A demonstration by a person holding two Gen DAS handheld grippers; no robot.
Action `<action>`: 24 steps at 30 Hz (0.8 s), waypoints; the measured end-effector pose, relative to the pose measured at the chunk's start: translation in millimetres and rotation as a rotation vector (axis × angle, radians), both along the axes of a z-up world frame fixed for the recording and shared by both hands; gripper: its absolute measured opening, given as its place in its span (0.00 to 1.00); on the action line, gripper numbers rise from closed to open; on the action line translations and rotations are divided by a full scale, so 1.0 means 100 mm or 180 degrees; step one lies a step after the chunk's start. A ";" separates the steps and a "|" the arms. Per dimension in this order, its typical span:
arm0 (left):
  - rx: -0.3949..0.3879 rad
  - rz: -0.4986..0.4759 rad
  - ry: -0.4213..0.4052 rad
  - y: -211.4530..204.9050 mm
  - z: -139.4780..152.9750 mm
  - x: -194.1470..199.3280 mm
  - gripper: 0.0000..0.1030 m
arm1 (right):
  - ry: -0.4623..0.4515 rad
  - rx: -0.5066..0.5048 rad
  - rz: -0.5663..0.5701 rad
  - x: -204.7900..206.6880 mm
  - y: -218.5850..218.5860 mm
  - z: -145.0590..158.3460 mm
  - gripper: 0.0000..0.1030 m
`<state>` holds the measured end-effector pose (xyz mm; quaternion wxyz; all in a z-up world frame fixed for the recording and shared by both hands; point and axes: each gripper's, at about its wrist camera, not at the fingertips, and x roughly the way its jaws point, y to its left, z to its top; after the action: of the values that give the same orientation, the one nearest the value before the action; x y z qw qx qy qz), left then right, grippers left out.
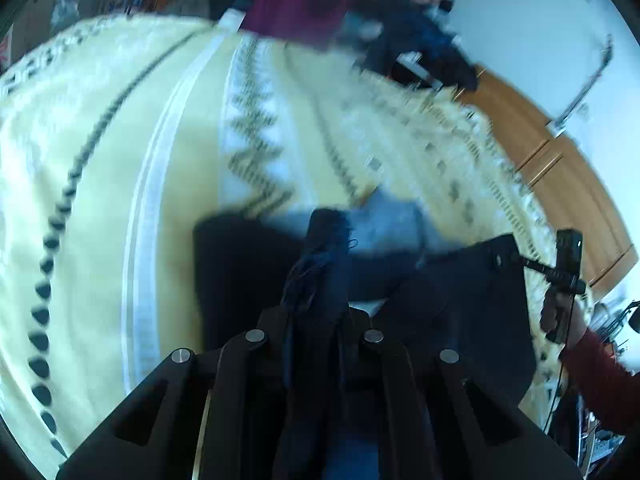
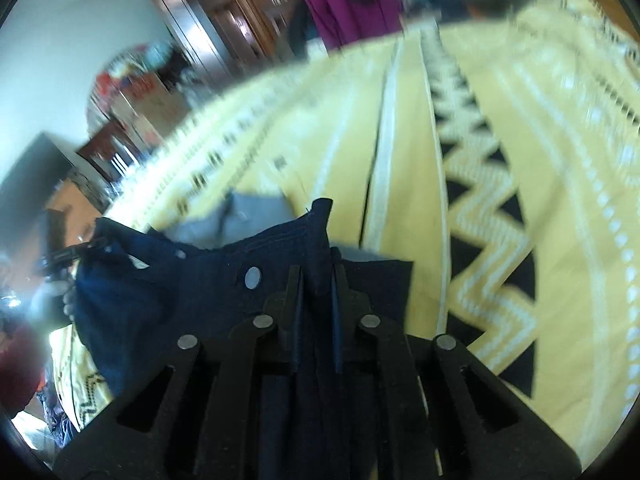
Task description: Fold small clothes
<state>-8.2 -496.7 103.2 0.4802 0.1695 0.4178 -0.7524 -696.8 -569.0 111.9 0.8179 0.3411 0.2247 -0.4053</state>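
Small dark blue denim shorts (image 1: 460,300) with a pale grey lining hang over a yellow patterned blanket (image 1: 120,160). My left gripper (image 1: 320,312) is shut on one corner of the shorts, cloth bunched between its fingers. In the right wrist view the same shorts (image 2: 160,292) show a metal button, and my right gripper (image 2: 318,296) is shut on the waistband's other end. The right gripper (image 1: 564,276) also appears at the left wrist view's right edge, held by a hand in a dark red sleeve. Both views are motion-blurred.
The yellow blanket (image 2: 500,140) with black zigzag stripes spreads ahead. At its far end lie a magenta garment (image 1: 296,4) and a dark blue garment (image 1: 424,44). Wooden floor (image 1: 560,176) runs along the blanket's right edge. Wooden furniture (image 2: 224,12) stands at the back.
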 end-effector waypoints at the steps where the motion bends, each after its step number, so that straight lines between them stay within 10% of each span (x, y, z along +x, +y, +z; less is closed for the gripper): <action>1: -0.0087 -0.0009 0.0037 -0.02 0.07 0.00 0.15 | 0.0001 -0.0012 -0.0043 -0.03 -0.01 -0.01 0.10; 4: 0.0037 0.0031 0.0007 -0.28 -0.13 0.04 0.16 | 0.0070 0.0208 -0.0343 -0.20 -0.19 -0.37 0.10; 7: 0.0799 0.0020 -0.0039 -0.65 -0.91 0.06 0.25 | 0.0220 0.0633 -0.0423 -0.19 -0.30 -0.87 0.11; 10: 0.0785 0.0116 0.0362 -0.72 -1.00 0.23 0.28 | 0.0146 0.0571 -0.0458 -0.21 -0.26 -0.87 0.11; 15: 0.0424 0.0155 -0.0094 -0.62 -0.69 0.16 0.36 | 0.0247 0.0275 -0.0439 -0.19 -0.16 -0.59 0.11; 19: -0.0140 0.0363 0.0039 -0.40 -0.28 0.35 0.58 | 0.0225 0.0075 -0.0536 -0.22 -0.04 -0.42 0.11; 24: -0.0225 0.0278 -0.0213 -0.26 -0.20 0.40 0.62 | 0.0327 0.0413 -0.0682 -0.30 -0.05 -0.77 0.12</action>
<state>31.8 -522.5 83.4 0.5319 0.1590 0.3817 -0.7390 -726.8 -574.5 34.5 0.7335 0.3940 0.2544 -0.4920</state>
